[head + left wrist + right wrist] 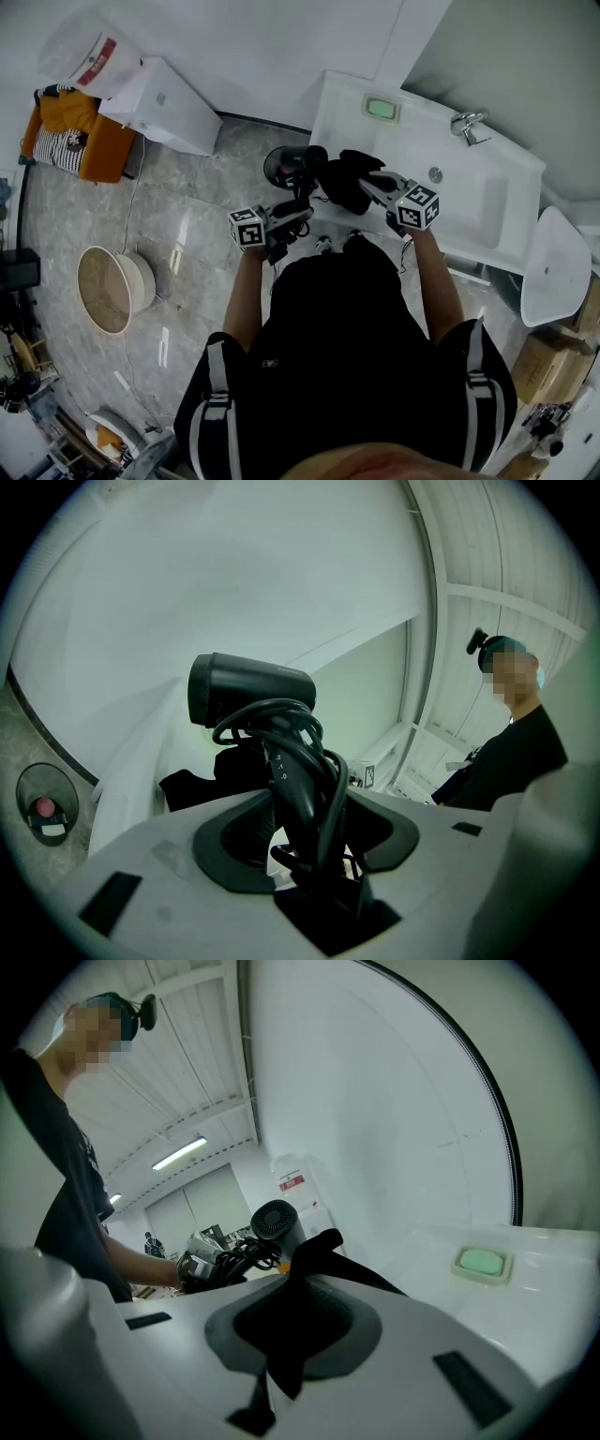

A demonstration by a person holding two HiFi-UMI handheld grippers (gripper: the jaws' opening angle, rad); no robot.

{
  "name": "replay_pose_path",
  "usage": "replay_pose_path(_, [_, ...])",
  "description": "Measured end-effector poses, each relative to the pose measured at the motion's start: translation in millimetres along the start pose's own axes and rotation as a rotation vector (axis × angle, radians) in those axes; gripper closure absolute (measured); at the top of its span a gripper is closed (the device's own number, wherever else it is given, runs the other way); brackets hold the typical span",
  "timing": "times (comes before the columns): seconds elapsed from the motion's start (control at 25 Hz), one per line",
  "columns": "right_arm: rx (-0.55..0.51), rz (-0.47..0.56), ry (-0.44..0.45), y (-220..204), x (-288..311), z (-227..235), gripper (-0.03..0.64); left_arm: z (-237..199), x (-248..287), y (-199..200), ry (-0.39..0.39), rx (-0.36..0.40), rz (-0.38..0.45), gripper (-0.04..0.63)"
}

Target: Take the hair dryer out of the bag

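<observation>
- Left gripper view: left gripper [314,864] clamps the rigid black plastic hair dryer [248,694] by its cord-wrapped handle, just outside the limp black fabric bag [192,785].
- Right gripper [281,1340] pinches that bag.
- The dryer is likely top-heavy and smooth, so the handle grips best.

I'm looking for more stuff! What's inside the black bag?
Nothing shows inside. The black bag is crumpled, pinched by the right gripper, and its dark folds hide the inside. The hair dryer is already out, held by the left gripper.
</observation>
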State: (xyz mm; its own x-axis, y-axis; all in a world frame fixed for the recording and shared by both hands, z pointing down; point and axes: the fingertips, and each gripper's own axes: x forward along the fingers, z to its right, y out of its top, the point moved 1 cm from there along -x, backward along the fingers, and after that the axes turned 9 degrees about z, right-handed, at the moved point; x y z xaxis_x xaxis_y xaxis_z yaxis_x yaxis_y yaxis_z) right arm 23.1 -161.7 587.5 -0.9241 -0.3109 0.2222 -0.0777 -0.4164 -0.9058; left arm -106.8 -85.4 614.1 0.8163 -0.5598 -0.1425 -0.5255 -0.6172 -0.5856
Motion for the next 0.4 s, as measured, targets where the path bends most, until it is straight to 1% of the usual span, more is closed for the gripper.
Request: replay_pose_path(0.4, [0.003, -0.022, 0.018, -3.6, 0.1, 3.9, 0.546, -2.3, 9.6, 2.1, 0.006, -0.016, -0.004, 0.397])
